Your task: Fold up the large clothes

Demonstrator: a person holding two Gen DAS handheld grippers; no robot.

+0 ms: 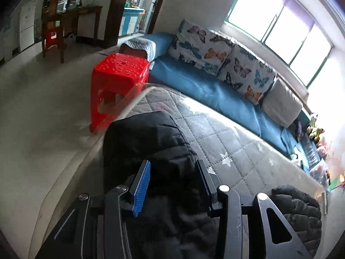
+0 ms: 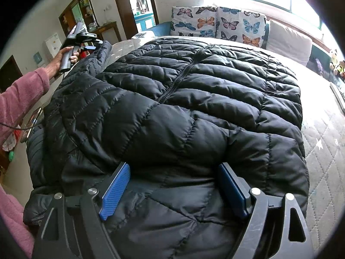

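The jacket is lying spread across the bed, zip up the middle, with one sleeve being drawn out to the side by the left gripper. Its jaws are sitting partway closed with the puffy black sleeve bunched between them, and from the right wrist view it looks clamped on that fabric. The right gripper is hovering at the near hem with jaws wide apart, the quilted shell lying between the pads but not pinched. The risk, as I judge it, is the slick nylon sliding out of the left grip if the sleeve is pulled across too fast, or the thick padded bulk springing back open once folded. The near edge is hanging over the bed side, so a tug could drag the whole jacket off. The shell is looking smooth and slightly shiny, stitched into soft pillowy channels; the bed cover is a grey diamond quilt, flat and matte.
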